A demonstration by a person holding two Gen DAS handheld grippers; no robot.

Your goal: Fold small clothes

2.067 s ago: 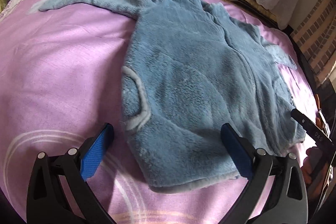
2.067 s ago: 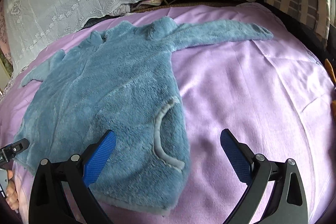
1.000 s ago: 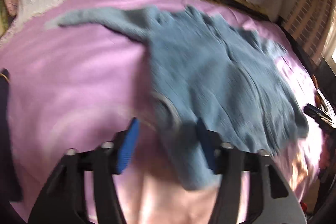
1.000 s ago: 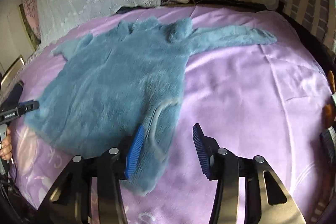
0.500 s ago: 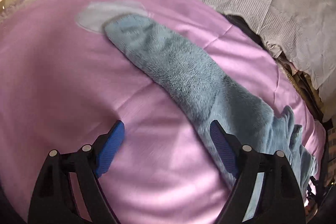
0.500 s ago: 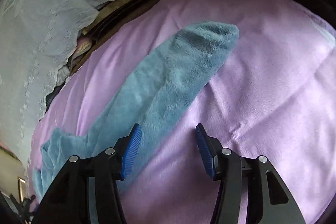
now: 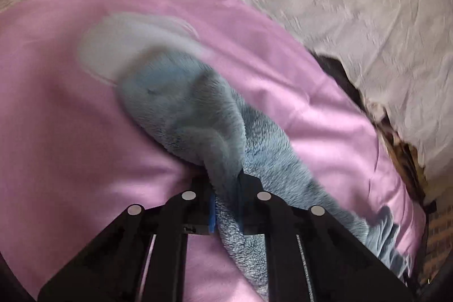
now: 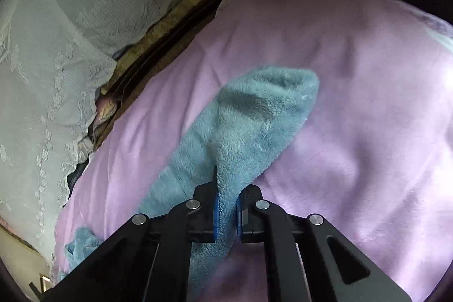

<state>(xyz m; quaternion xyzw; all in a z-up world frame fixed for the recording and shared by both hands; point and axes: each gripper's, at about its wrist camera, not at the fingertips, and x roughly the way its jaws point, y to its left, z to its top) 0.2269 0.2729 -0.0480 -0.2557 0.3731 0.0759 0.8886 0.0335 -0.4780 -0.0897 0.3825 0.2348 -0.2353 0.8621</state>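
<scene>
Pinching: left gripper (image 7: 226, 197) clamps sleeve (image 7: 181, 109) | right gripper (image 8: 226, 205) clamps other sleeve (image 8: 254, 115) | both low over bedspread (image 8: 354, 104)

No legible text in either view.
Nothing readable on the fleece, the bedspread, the lace cloth or the tongs: no label, brand, number or sign.

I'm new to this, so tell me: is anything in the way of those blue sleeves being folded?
Nothing visible. The left gripper and right gripper each pinch a sleeve; around them lies only purple bedspread.
</scene>
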